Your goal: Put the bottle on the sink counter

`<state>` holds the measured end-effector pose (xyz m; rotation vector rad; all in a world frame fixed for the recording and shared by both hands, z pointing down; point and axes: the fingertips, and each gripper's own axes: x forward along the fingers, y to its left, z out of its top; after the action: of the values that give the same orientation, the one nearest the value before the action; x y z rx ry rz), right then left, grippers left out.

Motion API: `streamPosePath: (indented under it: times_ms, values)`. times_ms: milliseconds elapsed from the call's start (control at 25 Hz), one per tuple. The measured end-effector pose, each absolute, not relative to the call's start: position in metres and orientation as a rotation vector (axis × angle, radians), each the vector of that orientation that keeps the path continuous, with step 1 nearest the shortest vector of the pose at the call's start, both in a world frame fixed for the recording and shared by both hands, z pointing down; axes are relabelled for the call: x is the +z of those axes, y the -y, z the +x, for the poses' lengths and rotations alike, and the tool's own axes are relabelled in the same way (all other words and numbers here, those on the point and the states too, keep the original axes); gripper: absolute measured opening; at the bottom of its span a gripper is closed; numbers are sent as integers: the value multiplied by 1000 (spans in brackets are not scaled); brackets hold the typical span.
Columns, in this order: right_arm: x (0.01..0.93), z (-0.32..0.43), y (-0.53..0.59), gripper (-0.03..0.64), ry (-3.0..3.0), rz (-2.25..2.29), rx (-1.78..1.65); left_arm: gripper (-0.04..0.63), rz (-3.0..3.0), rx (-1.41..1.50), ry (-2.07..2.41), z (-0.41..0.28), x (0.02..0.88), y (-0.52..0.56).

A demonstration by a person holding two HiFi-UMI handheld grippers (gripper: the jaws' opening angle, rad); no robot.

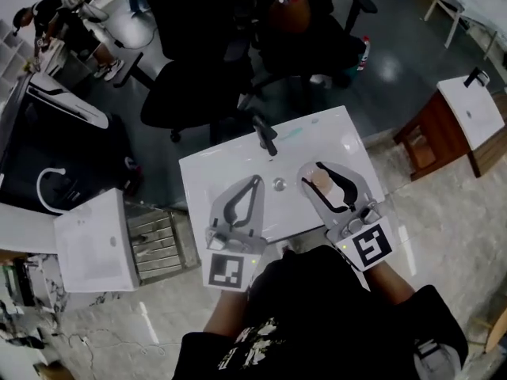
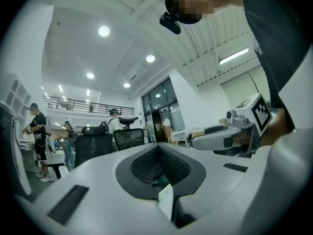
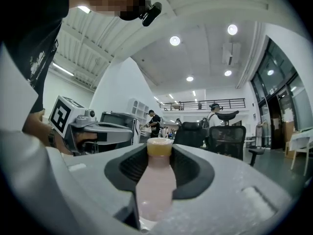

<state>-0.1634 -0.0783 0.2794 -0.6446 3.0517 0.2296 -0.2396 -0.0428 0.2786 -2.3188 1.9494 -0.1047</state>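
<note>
Right gripper view: right gripper (image 3: 160,150) clamps bottle (image 3: 155,182), held over sink counter (image 1: 337,145) for set-down; left gripper (image 2: 157,153) closed, empty, idle.

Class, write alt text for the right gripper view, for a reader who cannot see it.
A pink bottle with a yellow cap is clamped between the jaws of the right hand-held gripper. The left hand-held gripper shows at left; office chairs and people are beyond.

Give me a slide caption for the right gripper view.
Right tongs hold a pale pink, tan-capped bottle lengthwise, cap toward the tips.
</note>
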Motion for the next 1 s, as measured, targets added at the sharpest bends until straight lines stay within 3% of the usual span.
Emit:
streamPosePath:
  times_ms: [600, 1000]
  values:
    - [324, -98, 149, 135, -3001, -1243, 139, 14, -2669, -44, -1518, -176, 326, 149]
    - [356, -78, 206, 135, -2989, -1277, 97, 14, -2700, -120, -1556, -163, 365, 198]
